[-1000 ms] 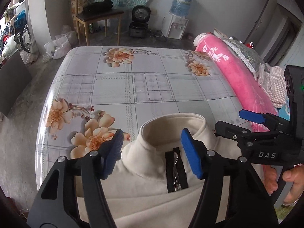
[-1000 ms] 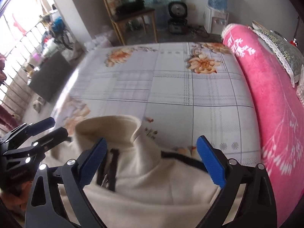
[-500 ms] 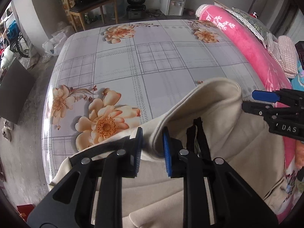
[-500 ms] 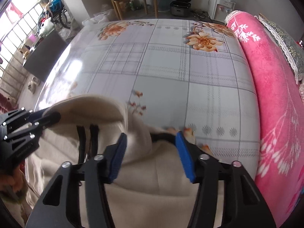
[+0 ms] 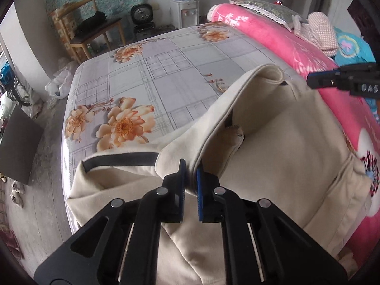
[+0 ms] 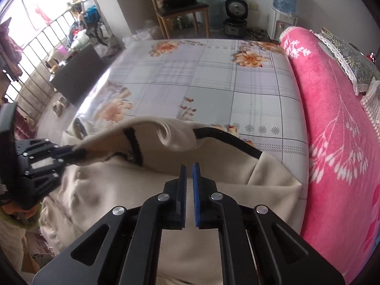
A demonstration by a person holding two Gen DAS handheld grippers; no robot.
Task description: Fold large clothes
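Observation:
A cream zip-up jacket (image 5: pixel 285 154) with dark trim lies at the near edge of the flowered bed sheet (image 5: pixel 166 71). My left gripper (image 5: pixel 190 178) has its jaws closing, and the blue pads press on the jacket's collar edge. In the right wrist view the same left gripper (image 6: pixel 71 153) holds the collar up from the left. My right gripper (image 6: pixel 189 178) is shut, with a thin fold of the jacket's (image 6: pixel 106 190) shoulder cloth between its pads. Its tip (image 5: pixel 311 80) shows at the far right, beside the collar's other end. The collar is stretched between the two grippers.
A pink blanket (image 6: pixel 332 118) runs along the right side of the bed, with pillows on it. Beyond the bed stand a wooden chair (image 5: pixel 95 30), a rice cooker (image 6: pixel 235 21) and a water dispenser (image 5: pixel 184 7). Floor drops off left of the sheet.
Both grippers went from wide open to shut on the jacket near the collar. They moved apart sideways, and the collar now hangs stretched between them above the sheet.

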